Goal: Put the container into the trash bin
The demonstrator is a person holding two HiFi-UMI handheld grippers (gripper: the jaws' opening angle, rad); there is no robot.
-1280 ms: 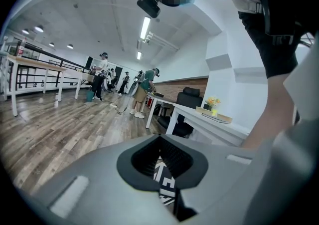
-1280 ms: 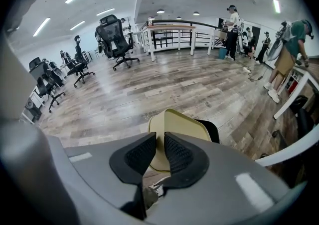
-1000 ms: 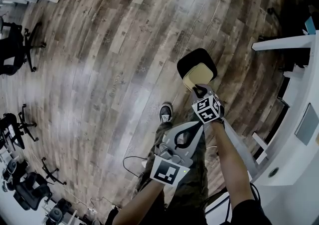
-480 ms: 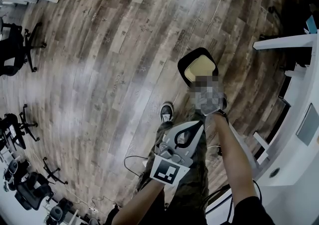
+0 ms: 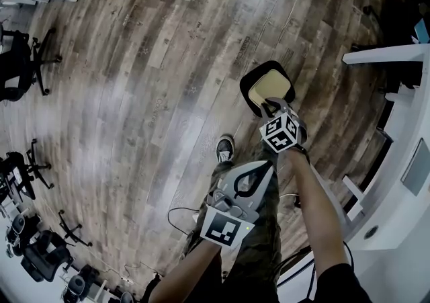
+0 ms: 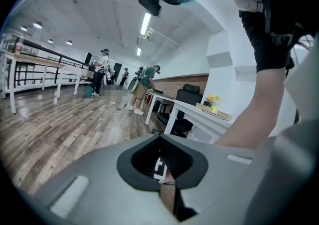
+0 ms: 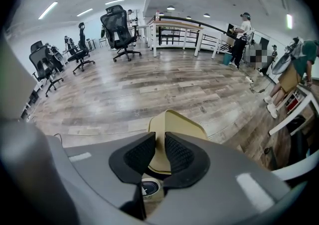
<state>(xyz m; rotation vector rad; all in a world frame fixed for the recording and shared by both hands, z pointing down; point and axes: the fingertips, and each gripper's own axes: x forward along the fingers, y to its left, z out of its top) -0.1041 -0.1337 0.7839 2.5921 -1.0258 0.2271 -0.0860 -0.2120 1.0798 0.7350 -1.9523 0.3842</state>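
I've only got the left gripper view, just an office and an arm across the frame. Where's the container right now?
Observer: The beige container is in the right gripper, whose pads are closed on its rim.
Operator: And the trash bin?
Observer: The black trash bin stands on the wood floor, ahead of the person's shoe. In the head view the container shows inside its outline.
Operator: Where does my left gripper sit relative to that?
Observer: The left gripper is held back above the person's legs, its tips short of the bin and close behind the right gripper.
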